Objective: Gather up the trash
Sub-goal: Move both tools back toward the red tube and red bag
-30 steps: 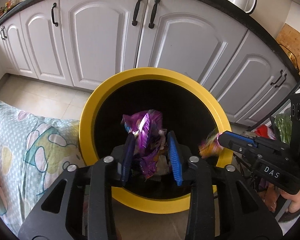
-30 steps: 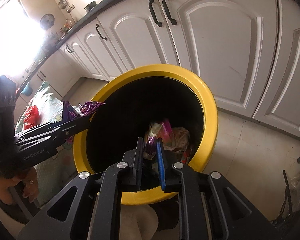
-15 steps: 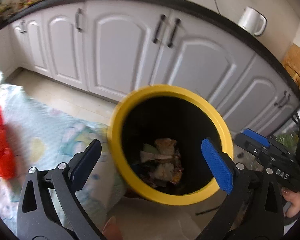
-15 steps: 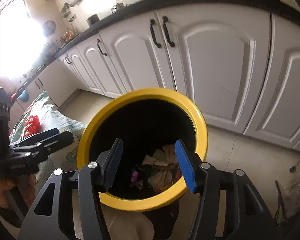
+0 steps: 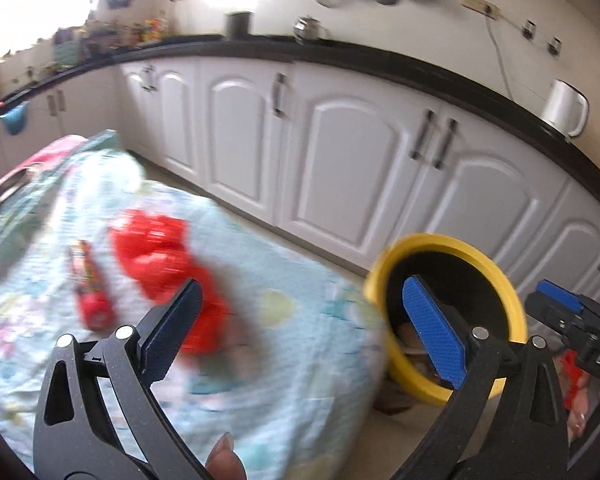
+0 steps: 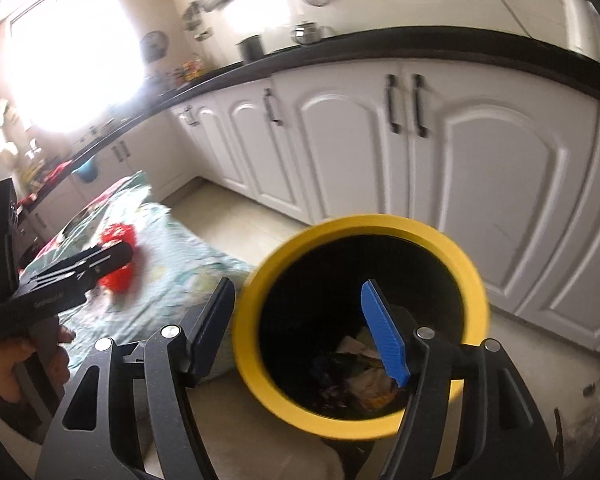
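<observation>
Gaping claws (image 6: 300, 328) above yellow bin rim (image 6: 252, 344)

Spread over the table: a pale-blue patterned cloth (image 5: 292, 360), with red wrappers (image 5: 156, 248) (blurred) and a small red packet (image 5: 90, 292) on it.

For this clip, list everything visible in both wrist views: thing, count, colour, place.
Bin: one, yellow rim, black inside, on the floor by the cabinets.
Trash in the bin: mixed wrappers, count unclear, at the bottom.
Cloth: one, pale blue patterned, covering a surface left of the bin.
Red wrappers: blurred, count unclear, on the cloth.
Small red packet: one, on the cloth.
Cabinets: white, dark handles, under a black countertop.
Kettle: one, white, on the countertop.
Left gripper: open, empty.
Right gripper: open, empty, jaws just opening.
</observation>
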`<act>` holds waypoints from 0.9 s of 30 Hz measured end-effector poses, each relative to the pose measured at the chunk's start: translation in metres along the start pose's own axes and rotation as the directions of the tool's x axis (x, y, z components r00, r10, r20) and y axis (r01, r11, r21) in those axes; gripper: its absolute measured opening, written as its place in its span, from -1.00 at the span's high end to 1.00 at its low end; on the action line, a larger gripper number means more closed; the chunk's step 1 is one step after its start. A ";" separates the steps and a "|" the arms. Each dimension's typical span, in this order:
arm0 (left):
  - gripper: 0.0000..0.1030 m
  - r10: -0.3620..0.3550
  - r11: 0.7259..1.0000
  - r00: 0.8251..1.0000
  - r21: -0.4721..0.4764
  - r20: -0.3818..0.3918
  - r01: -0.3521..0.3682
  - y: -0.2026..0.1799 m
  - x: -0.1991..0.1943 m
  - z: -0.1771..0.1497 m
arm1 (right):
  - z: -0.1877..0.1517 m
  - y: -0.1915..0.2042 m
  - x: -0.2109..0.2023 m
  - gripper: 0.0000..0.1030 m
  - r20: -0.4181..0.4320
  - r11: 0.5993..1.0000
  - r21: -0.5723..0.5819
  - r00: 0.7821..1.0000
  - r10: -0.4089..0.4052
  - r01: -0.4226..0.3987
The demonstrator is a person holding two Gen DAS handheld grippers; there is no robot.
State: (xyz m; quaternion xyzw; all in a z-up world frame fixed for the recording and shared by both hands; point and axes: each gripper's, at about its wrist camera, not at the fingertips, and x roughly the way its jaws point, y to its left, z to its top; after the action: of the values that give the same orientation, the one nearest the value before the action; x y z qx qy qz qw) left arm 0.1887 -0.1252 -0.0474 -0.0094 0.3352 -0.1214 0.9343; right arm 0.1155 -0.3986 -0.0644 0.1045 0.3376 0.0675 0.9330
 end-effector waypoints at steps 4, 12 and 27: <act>-0.79 0.067 0.997 0.997 -0.049 0.024 -0.066 0.034 -0.010 0.003 | 0.007 0.024 0.010 -0.23 -0.020 0.998 -0.038 0.999 0.044 -0.044; -0.79 0.147 0.984 0.988 -0.111 0.044 -0.141 0.084 -0.018 0.006 | 0.017 0.082 0.038 -0.23 -0.054 0.984 -0.116 0.990 0.128 -0.134; -0.79 0.204 0.949 0.979 -0.240 -0.015 -0.202 0.161 -0.001 0.004 | 0.022 0.173 0.108 -0.24 -0.166 0.943 -0.211 0.960 0.225 -0.257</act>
State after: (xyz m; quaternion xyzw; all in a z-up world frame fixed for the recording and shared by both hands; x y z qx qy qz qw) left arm 0.2261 0.0311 -0.0597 -0.0886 0.3419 0.0170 0.9354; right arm 0.2025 -0.2127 -0.0733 0.0314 0.3765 0.2272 0.8976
